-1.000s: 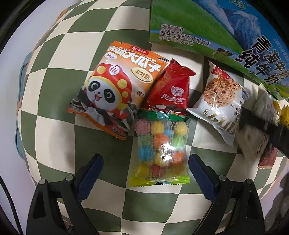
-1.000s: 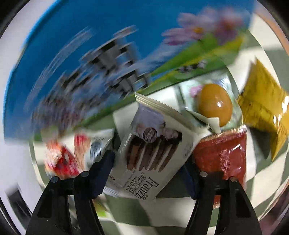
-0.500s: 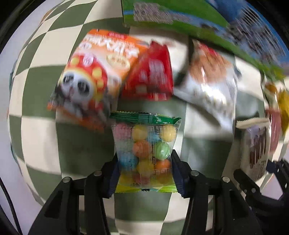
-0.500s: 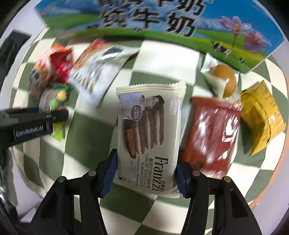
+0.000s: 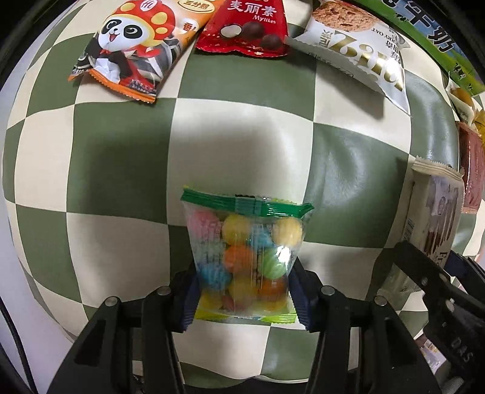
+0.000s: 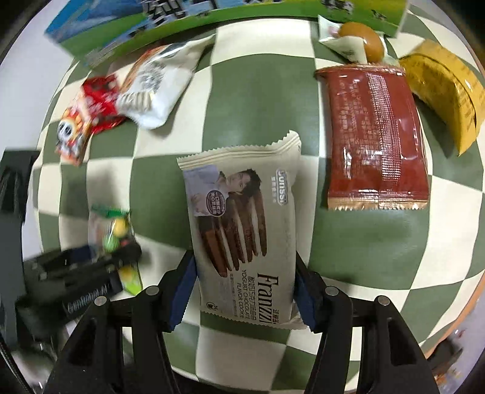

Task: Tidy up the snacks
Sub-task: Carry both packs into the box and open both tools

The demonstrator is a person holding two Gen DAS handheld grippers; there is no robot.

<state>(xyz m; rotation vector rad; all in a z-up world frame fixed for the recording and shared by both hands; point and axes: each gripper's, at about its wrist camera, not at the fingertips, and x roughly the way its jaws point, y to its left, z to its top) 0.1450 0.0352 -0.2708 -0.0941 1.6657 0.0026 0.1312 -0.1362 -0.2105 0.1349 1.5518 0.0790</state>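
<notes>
Left wrist view: the left gripper (image 5: 242, 295), narrowed, pinches a clear candy bag (image 5: 244, 257) by its lower sides, clear of the other snacks, apparently for sorting. Right wrist view: the right gripper (image 6: 244, 292), its jaws just eased slightly, clamps a Franzzi cookie packet (image 6: 242, 230) over the checked cloth (image 6: 363, 251).

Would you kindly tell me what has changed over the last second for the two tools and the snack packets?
The left tool, wide open a second ago, closed on the candy bag and pulled it away from the panda packet. The right tool kept its grip on the Franzzi cookie packet, jaws easing slightly, and drew it away from the milk box. The other snacks stayed put on the checkered cloth.
</notes>
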